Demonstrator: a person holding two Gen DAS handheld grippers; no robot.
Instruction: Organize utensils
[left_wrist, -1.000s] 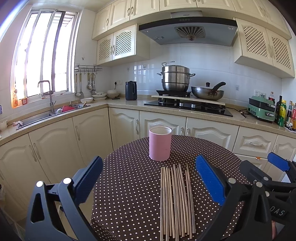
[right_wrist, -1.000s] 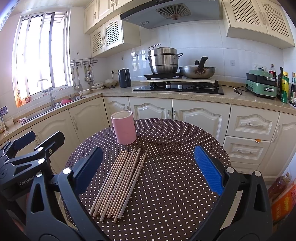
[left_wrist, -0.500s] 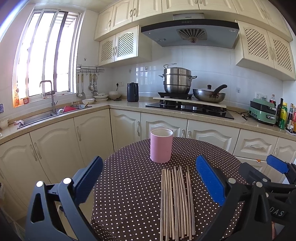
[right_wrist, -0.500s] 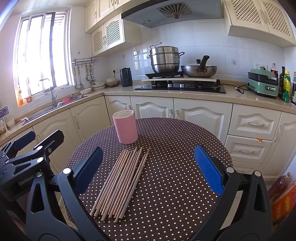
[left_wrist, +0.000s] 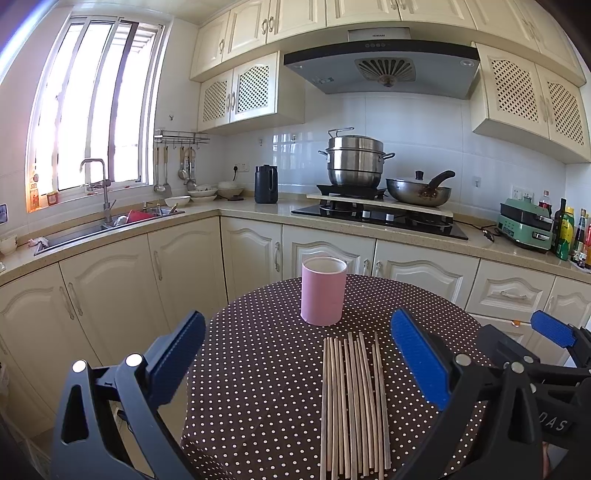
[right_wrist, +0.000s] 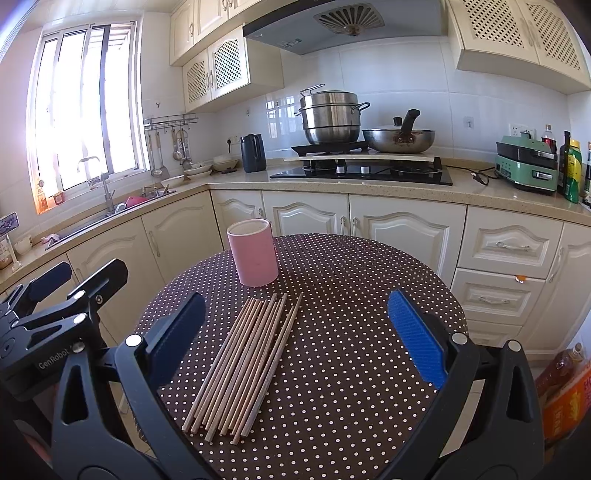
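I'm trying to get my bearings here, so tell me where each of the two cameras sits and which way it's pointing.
Left wrist view: sits on the left gripper, looks forward across the dotted table at the chopsticks and pink cup; its open blue fingers show, with the right gripper at the right edge.
Right wrist view: sits on the right gripper, facing the same way from further right; its open fingers show, with the left gripper at the left edge.
Shared: table, chopsticks, cup, the stove beyond.

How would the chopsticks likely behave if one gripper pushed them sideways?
The chopsticks look thin, round and loose, so they would probably roll and scatter on the tablecloth. They look stiff and light; pinching a single one may be fiddly.
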